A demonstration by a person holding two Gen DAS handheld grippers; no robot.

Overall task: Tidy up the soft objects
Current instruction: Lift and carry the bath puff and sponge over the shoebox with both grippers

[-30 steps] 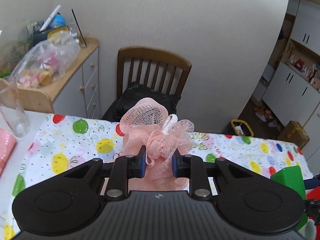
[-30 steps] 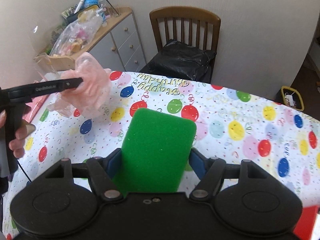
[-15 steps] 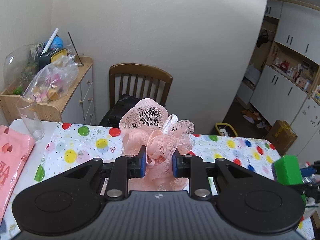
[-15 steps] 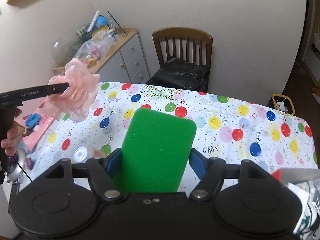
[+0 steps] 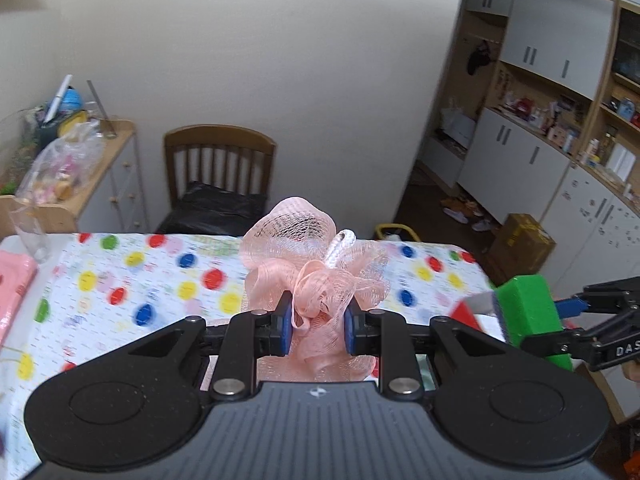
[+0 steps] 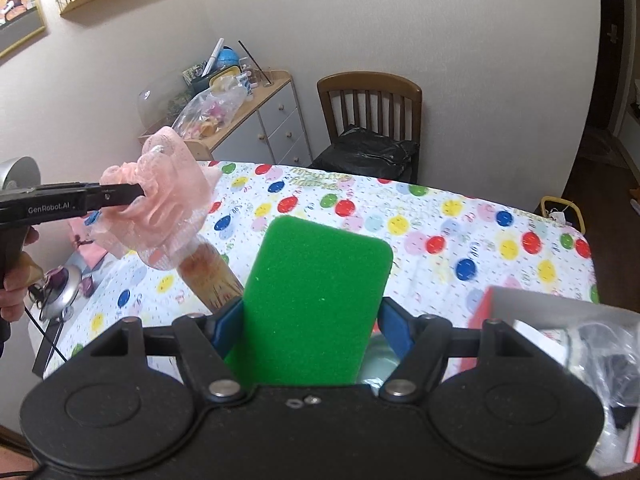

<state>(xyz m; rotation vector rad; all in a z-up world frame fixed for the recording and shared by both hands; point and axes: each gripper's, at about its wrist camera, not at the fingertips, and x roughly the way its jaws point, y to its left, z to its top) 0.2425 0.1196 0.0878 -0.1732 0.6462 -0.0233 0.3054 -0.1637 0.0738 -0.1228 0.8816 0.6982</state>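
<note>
A pink mesh bath pouf (image 5: 316, 256) with a white cord loop is pinched between the blue pads of my left gripper (image 5: 316, 322), held high above the balloon-print tablecloth (image 5: 160, 280). From the right wrist view the same pouf (image 6: 168, 196) hangs at the left in that gripper (image 6: 136, 194). My right gripper (image 6: 310, 320) is shut on a thick green sponge (image 6: 316, 292), which stands upright between its blue pads. The sponge (image 5: 528, 312) also shows at the right edge of the left wrist view.
A wooden chair (image 6: 370, 120) with a black bag on its seat stands behind the table. A cluttered drawer unit (image 6: 256, 120) is at the back left. A red and white box (image 6: 532, 320) lies at the table's right, a brown bottle (image 6: 212, 276) left of the sponge.
Both grippers have risen and pulled back from the table with their loads, so more of the room and the table shows. Neither grip has altered.
</note>
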